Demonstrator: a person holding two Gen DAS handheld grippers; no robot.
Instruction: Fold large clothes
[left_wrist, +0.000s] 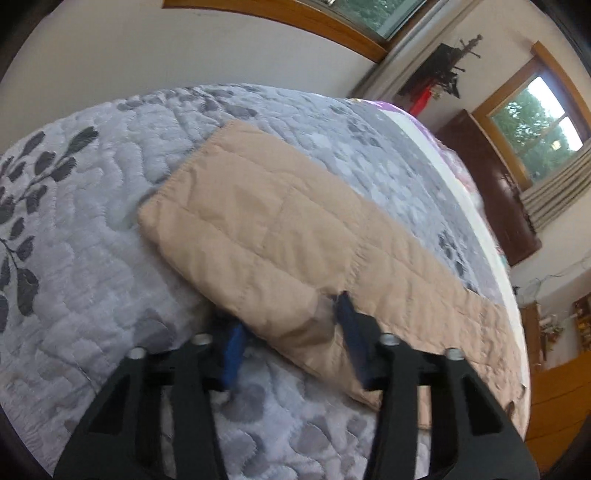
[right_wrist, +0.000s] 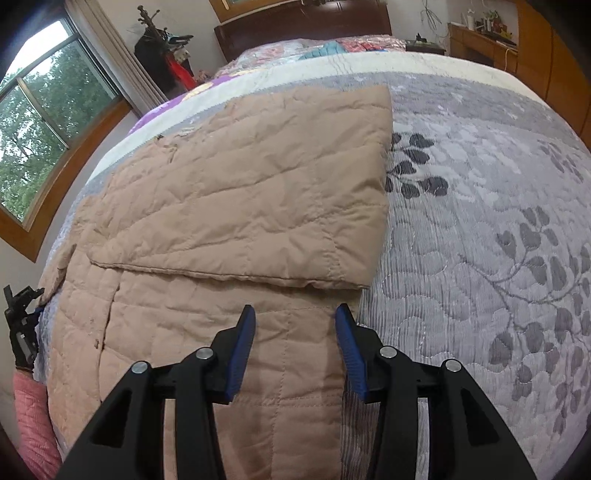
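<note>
A tan quilted garment (right_wrist: 236, 192) lies spread on the bed, its upper part folded over into a flap with a straight lower edge. My right gripper (right_wrist: 295, 343) hovers open over the lower part, near the garment's right edge, with nothing between its blue pads. In the left wrist view the garment (left_wrist: 280, 229) runs away as a long folded strip. My left gripper (left_wrist: 291, 332) straddles its near edge; both pads press into a thick bulge of fabric. The left gripper (right_wrist: 31, 314) also shows small at the garment's far left edge, above a pink sleeve (right_wrist: 33, 417).
A grey quilted bedspread (right_wrist: 480, 240) with a dark leaf pattern covers the bed and extends wide to the right of the garment. Colourful bedding (right_wrist: 314, 51) and a dark headboard (right_wrist: 303, 26) lie beyond. Windows, a coat stand (right_wrist: 162, 48) and wooden furniture (right_wrist: 491, 40) line the walls.
</note>
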